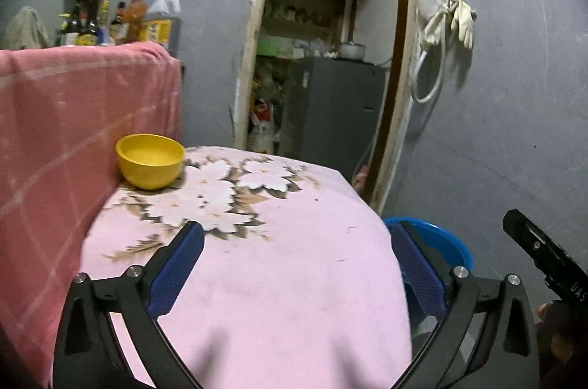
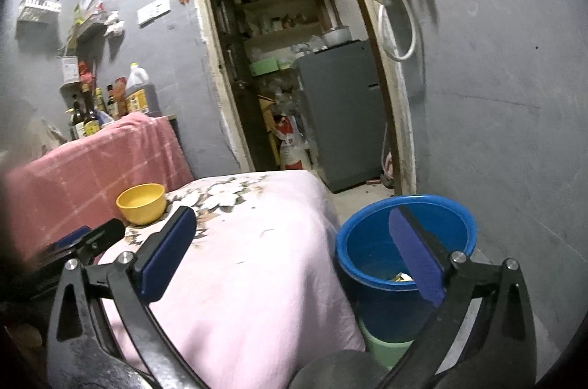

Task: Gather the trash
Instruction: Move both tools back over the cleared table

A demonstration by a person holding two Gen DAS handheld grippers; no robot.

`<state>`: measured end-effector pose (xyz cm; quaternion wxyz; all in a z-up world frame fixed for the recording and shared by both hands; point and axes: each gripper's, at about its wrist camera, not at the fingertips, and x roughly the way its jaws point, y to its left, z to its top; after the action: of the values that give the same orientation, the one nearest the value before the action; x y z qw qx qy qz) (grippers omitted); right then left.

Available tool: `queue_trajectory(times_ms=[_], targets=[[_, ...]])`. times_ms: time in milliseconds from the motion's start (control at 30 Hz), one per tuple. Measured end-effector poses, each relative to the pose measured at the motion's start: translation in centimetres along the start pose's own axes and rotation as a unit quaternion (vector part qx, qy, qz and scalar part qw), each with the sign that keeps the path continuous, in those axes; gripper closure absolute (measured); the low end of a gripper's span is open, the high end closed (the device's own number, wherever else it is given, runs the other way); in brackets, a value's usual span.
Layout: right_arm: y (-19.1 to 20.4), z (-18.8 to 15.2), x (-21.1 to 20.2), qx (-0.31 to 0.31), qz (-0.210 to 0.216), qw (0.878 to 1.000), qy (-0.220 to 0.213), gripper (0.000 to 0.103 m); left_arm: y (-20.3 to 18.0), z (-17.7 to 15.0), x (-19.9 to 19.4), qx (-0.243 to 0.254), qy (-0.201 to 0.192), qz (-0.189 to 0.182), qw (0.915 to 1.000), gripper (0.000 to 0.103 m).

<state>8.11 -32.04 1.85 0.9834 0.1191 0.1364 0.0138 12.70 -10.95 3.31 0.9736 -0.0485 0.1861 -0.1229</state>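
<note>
Both grippers, left gripper and right gripper, hover with jaws spread and empty over the pink-clothed table. Collected trash lies in the blue bucket, right. Only a yellow bowl remains; seemingly finishing, next scan for leftovers.

Dim indoor light w/ soft shadows, heavy fisheye bend + dark vignette at edges, slight blur overall.

Glossy plastic bucket; matt cloth tablecloth
</note>
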Motion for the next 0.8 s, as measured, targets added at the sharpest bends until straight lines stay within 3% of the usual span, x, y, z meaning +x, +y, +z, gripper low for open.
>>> queue_trajectory(times_ms=[433, 800], targets=[[4.7, -2.8, -2.6, -0.048, 0.02, 0.999, -0.014, 0.0, 3.6, -2.5, -6.1, 0.001, -0.034, 0.068, 0.9971, 0.002], [6.8, -5.0, -4.6, -0.066, 0.027, 0.997, -0.004, 0.0, 5.2, -5.3, -9.0, -0.001, -0.047, 0.097, 0.9942, 0.002]])
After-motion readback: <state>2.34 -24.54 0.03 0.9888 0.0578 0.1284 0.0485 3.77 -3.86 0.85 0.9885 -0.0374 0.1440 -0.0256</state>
